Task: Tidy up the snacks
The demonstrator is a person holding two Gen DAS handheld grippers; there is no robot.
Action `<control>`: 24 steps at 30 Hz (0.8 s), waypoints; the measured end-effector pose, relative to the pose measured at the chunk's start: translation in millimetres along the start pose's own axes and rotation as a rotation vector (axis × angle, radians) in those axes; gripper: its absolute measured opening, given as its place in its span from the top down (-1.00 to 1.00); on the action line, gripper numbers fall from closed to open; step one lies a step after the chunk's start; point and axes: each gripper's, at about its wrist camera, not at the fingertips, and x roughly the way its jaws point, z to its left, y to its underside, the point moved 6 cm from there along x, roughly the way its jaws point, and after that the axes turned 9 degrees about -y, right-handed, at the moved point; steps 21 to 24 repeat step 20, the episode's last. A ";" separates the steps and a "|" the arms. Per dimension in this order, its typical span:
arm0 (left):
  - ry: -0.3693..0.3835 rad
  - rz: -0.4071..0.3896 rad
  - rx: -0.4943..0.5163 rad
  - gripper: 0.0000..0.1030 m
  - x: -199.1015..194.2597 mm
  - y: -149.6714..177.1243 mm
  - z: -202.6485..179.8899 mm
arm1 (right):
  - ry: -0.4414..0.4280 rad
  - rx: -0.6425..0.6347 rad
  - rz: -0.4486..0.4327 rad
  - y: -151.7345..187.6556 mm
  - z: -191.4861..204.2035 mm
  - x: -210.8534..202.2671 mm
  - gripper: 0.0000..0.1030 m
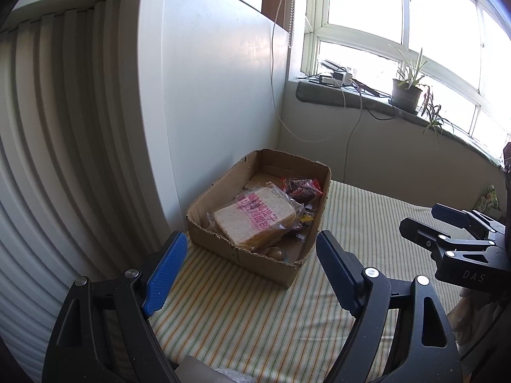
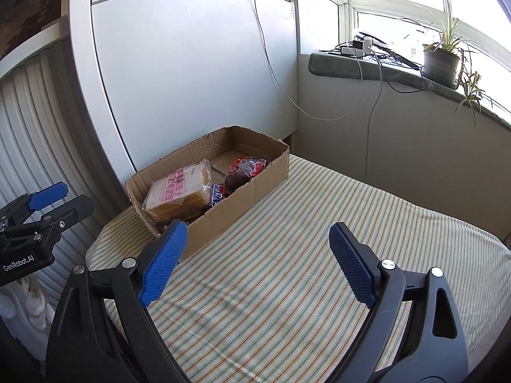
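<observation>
A bed or cushion covered in cream cloth with thin green and orange stripes [image 2: 287, 287] filled the lower part of both views, pushed into a corner beside a tall white cabinet panel [image 2: 191, 63] and below a grey stone windowsill [image 2: 367, 63]. A shallow brown cardboard tray with torn edges [image 2: 242, 198] sat on the cloth at the far corner, close against the cabinet. Inside it lay a clear bag of sliced white bread with pink lettering [image 1: 255, 217], tilted against the near wall, with a dark red-wrapped pastry packet [image 2: 246, 172] behind it and a chocolate bar in a dark blue and white wrapper [image 2: 217, 196] wedged between them.

The left gripper [image 1: 250, 258] hovered just short of the tray's near wall, jaws spread wide and empty. The right gripper [image 2: 257, 249] hung over bare cloth beside the tray, also spread and empty.

With no loose snack visible on the cloth, the sorting looked nearly done, though a green packet [image 1: 487, 199] showed at the far right edge of the left view. If that was next, the right gripper would do best to approach low, straddle the packet's narrow side, and close gently so the wrapper did not crush. It should then set the packet in the open back corner rather than on the leaning bread.
</observation>
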 end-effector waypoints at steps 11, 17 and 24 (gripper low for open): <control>-0.006 0.000 -0.007 -0.61 -1.7 0.6 1.1 | 0.014 0.008 0.001 4.8 -3.5 -4.1 -0.80; -0.012 -0.002 -0.005 -0.61 -1.1 3.2 1.8 | 0.024 0.017 0.005 8.1 -8.1 -5.4 -0.80; -0.016 0.004 -0.004 -0.61 0.3 4.3 1.7 | 0.034 0.027 0.011 11.9 -14.9 -6.0 -0.80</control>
